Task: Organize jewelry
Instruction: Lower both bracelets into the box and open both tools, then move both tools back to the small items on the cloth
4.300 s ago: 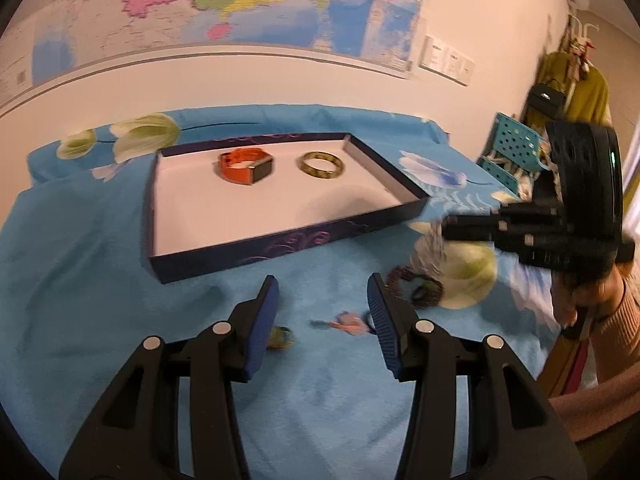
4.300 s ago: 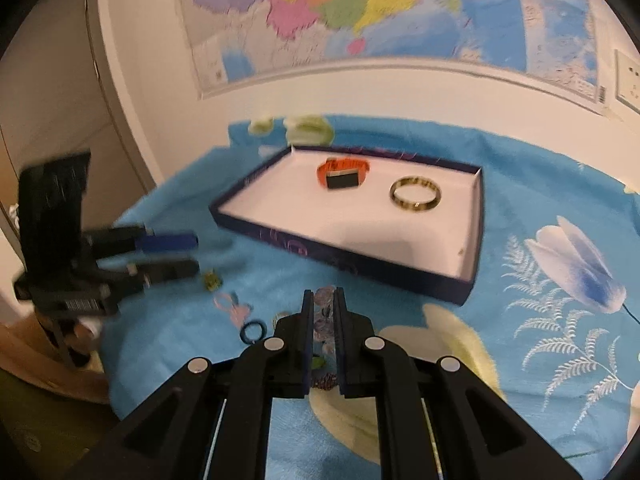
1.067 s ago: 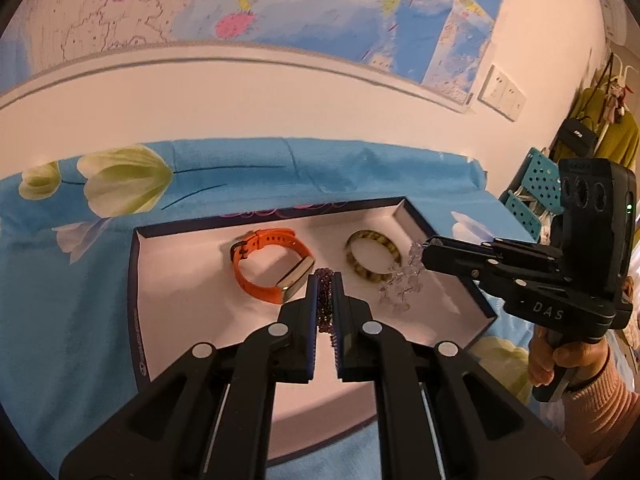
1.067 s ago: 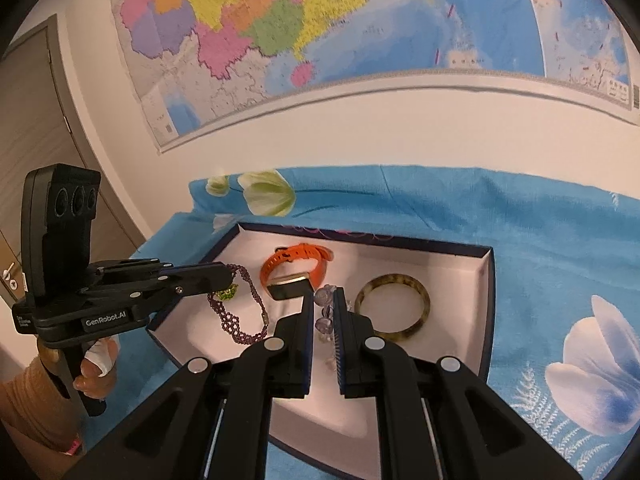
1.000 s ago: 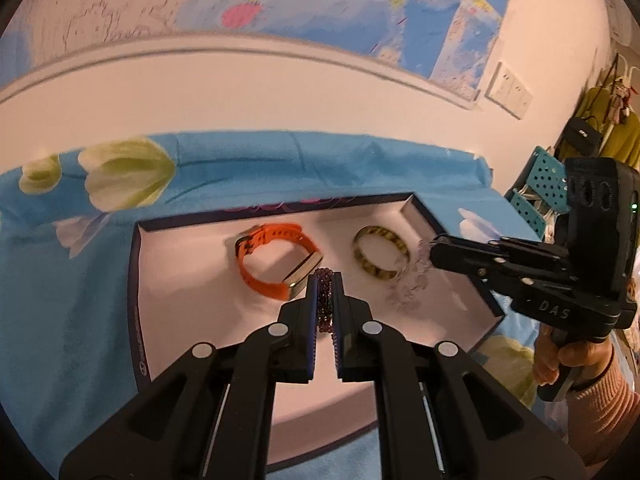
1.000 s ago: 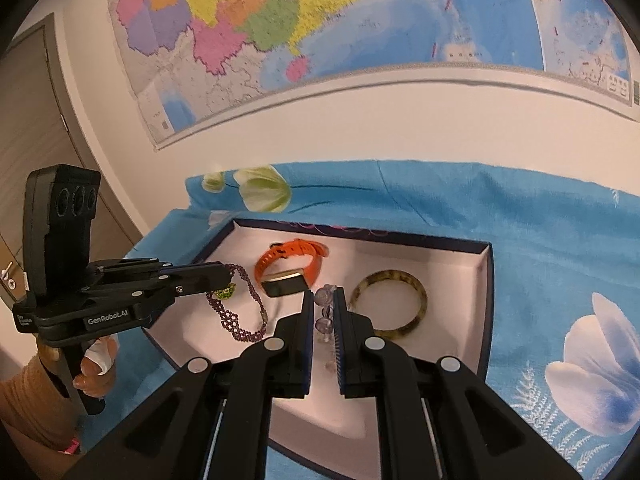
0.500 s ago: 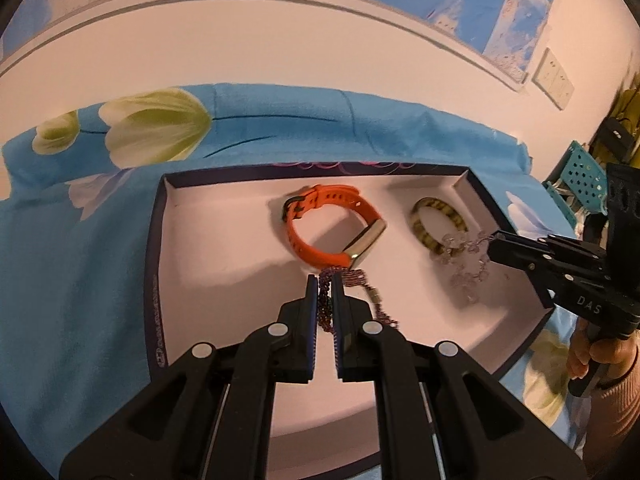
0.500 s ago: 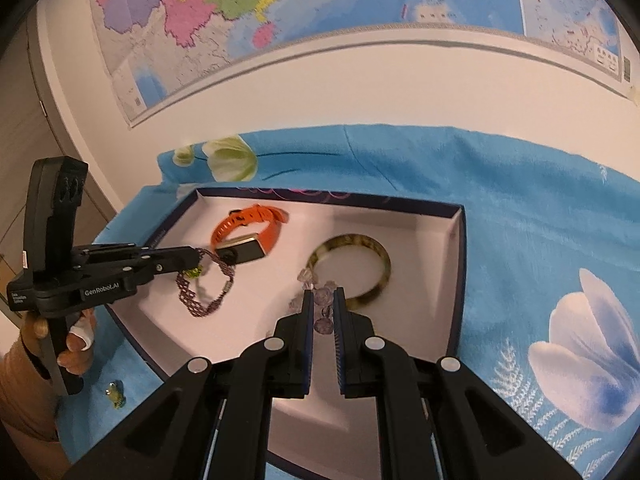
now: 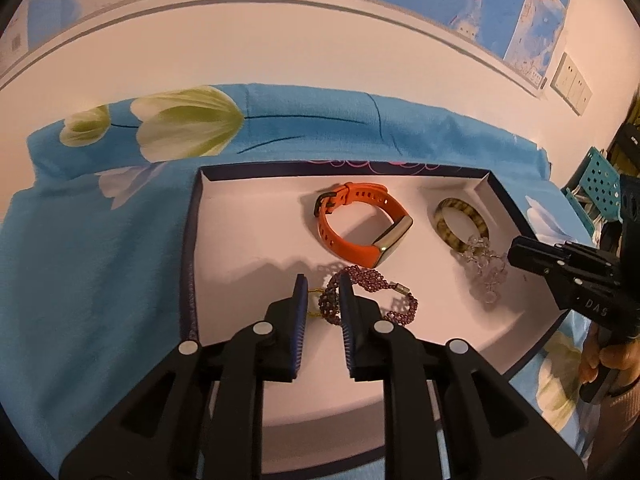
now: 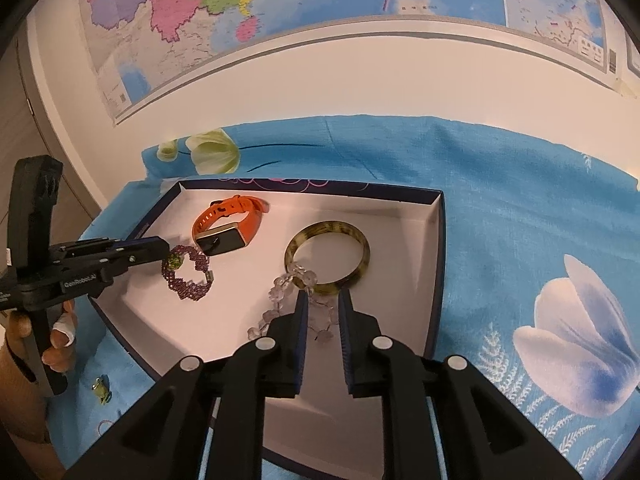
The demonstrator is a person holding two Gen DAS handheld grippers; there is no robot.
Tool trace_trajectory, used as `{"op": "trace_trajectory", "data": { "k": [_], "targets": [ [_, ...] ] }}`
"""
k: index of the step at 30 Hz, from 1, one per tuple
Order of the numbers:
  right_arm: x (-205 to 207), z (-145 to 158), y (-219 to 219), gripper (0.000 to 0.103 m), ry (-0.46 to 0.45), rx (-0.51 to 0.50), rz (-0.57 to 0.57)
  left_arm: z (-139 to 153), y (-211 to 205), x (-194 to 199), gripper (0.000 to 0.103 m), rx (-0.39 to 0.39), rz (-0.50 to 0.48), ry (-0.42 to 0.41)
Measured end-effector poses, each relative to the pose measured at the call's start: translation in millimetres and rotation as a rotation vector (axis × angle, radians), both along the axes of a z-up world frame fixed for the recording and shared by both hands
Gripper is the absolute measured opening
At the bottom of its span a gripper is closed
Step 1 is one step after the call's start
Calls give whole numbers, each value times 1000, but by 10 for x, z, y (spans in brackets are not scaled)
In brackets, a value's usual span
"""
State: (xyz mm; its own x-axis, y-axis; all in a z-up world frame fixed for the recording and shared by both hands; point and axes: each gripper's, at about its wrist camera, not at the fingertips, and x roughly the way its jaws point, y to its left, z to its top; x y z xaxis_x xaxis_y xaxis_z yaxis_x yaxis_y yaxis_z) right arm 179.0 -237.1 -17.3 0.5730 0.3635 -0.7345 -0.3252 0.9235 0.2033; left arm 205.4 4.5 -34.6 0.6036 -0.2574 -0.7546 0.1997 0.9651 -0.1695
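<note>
Jaws parting; only right view shows a green trinket [image 10: 100, 389].

left wrist – close, angled down | right wrist – same | shared: tray [image 9: 192, 240]

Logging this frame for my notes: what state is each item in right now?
left hand-held gripper: jaws just opening, purple beaded bracelet between them, lying in box
right hand-held gripper: jaws just opening over clear crystal bracelet
orange watch: strap buckled
tortoiseshell bangle: lying flat
</note>
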Motion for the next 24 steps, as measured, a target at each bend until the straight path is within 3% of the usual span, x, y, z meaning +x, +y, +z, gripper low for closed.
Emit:
{"op": "trace_trajectory", "data": {
  "k": [12,17,24],
  "targets": [
    [-398,265,61,37,-94,19,31,344,102,-648,47,-1,10,-172],
    [-670,362,79,44,-125,32,47,418,80,-948,51,20,-10,-226],
    [-972,365,92,44,-118,27,65,394,42,-1257,51,26,-52,-243]
  ]
}}
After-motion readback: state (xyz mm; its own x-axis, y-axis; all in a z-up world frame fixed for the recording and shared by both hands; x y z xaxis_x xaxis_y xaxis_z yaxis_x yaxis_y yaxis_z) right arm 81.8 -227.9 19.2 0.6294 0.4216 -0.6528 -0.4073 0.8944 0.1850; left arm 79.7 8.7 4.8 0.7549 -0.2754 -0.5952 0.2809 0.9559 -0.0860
